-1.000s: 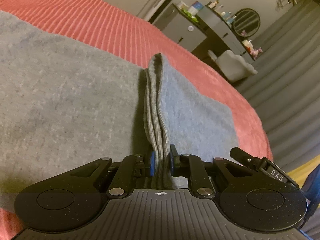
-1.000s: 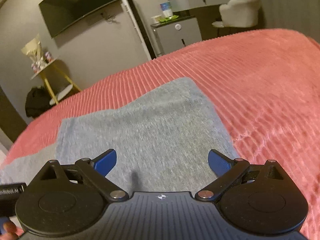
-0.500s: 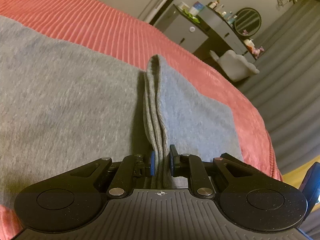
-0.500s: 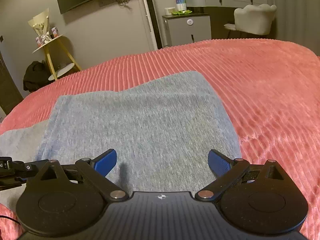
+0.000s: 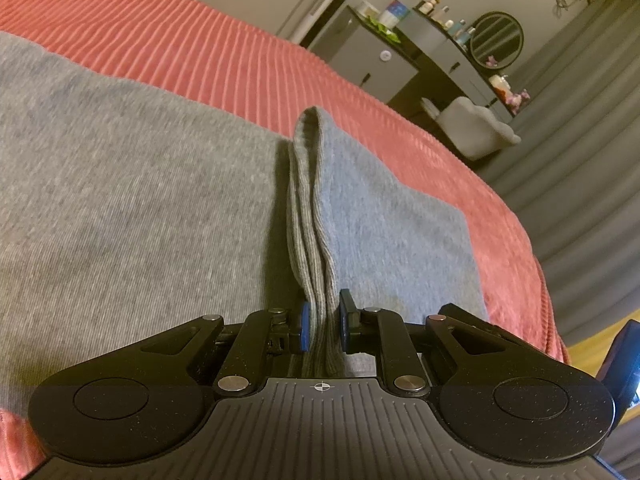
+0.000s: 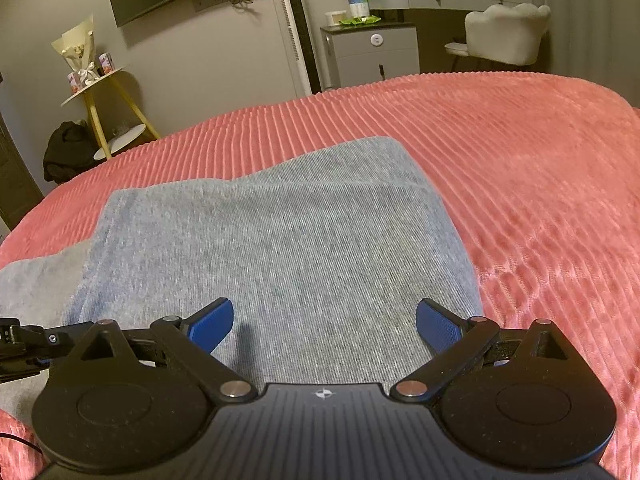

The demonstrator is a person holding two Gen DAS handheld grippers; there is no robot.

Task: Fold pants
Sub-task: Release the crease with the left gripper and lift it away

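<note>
Grey knit pants (image 5: 120, 208) lie spread on a pink ribbed bedspread (image 5: 224, 52). My left gripper (image 5: 323, 326) is shut on the ribbed waistband edge (image 5: 310, 216), which stands up as a thin fold between the blue pads. To its right the folded-over part of the pants (image 5: 384, 232) lies flat. In the right wrist view the same folded pants (image 6: 280, 248) fill the middle, and my right gripper (image 6: 324, 326) hovers open just above them, nothing between its fingers. The left gripper's tip (image 6: 24, 340) shows at the left edge there.
The bedspread (image 6: 520, 160) stretches wide to the right and behind the pants. Beyond the bed stand a grey cabinet (image 6: 372, 56), a white chair (image 6: 504, 36), a dresser with a round mirror (image 5: 496, 40), a yellow side table (image 6: 100, 108) and grey curtains (image 5: 580, 168).
The right gripper's view has rolled level and shifted slightly over the pants. The left gripper keeps its grip on the waistband fold and stays in place.
</note>
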